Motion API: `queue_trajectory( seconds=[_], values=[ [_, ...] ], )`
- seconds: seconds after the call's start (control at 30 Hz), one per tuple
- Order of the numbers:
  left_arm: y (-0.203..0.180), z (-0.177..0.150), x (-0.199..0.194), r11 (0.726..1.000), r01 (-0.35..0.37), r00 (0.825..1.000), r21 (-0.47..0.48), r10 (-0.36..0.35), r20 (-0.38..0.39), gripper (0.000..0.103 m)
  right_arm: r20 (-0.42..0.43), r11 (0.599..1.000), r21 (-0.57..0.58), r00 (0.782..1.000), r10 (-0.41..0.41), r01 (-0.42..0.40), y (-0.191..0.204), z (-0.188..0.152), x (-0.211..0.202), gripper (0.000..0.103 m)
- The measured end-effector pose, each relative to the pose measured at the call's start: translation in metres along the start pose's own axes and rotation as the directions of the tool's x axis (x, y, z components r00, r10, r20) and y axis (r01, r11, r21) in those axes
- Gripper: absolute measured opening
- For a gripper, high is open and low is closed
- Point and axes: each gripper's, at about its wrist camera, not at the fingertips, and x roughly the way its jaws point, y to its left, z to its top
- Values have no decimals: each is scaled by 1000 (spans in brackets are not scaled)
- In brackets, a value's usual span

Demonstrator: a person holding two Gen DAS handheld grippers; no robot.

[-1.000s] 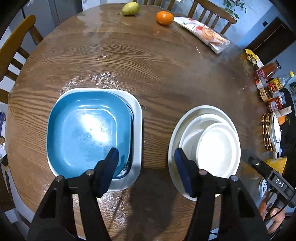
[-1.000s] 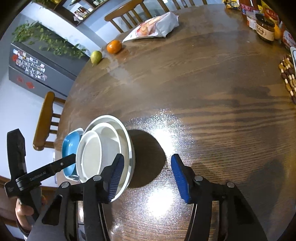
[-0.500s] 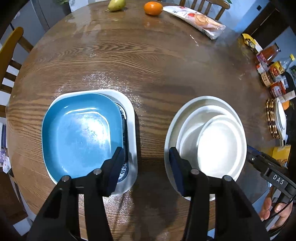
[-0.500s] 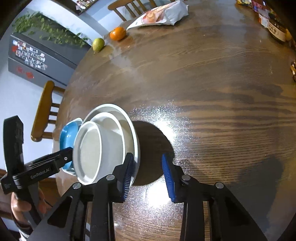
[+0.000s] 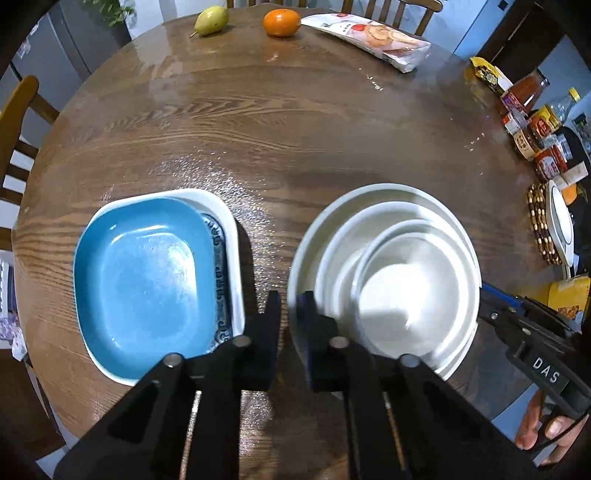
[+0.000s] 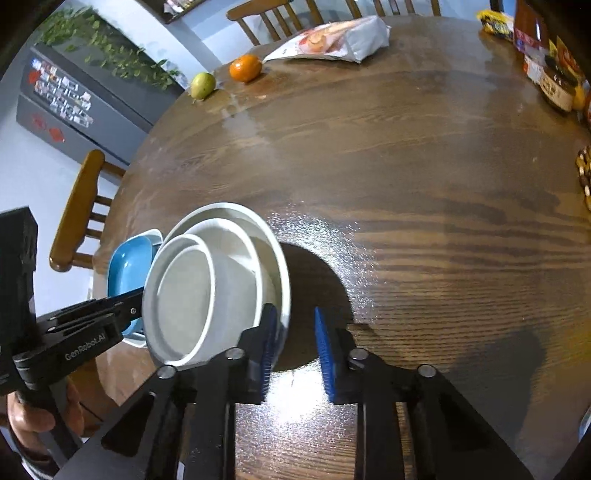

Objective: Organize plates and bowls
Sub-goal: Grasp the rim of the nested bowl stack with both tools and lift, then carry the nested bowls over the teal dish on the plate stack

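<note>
On the round wooden table (image 5: 295,129) sits a stack of a large white plate (image 5: 314,236) with two white bowls (image 5: 406,295) nested in it. To its left, a blue square dish (image 5: 144,273) lies in a white square dish (image 5: 229,214). My left gripper (image 5: 290,317) is shut on the plate's left rim, one finger outside and one over the plate. My right gripper (image 6: 293,343) straddles the plate's (image 6: 284,280) right rim. Its jaws are closing, and a gap still shows beside the right pad. The stack rests on the table.
A pear (image 5: 210,20), an orange (image 5: 281,22) and a snack bag (image 5: 373,37) lie at the far edge. Sauce jars (image 5: 535,122) and a beaded trivet (image 5: 539,225) bearing a plate line the right edge. A wooden chair (image 6: 77,210) stands to the left.
Both pairs of jaws have narrowed. The left ones closed onto the plate's left rim; the right ones drew in around its right rim. Both grippers edged closer to the stack.
</note>
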Motion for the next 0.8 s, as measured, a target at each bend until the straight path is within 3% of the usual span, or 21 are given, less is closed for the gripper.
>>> queue_trajectory(
  seconds=[0.3,0.8],
  values=[
    [-6,1,2,999,-28,1000,21,28,9,3,4,1000,-14,1000,-3,4,5,0,-1,13],
    [-4,-1,1,1000,-14,999,18,13,29,2,22,1000,-28,1000,-14,15,12,-2,-1,12]
  ],
)
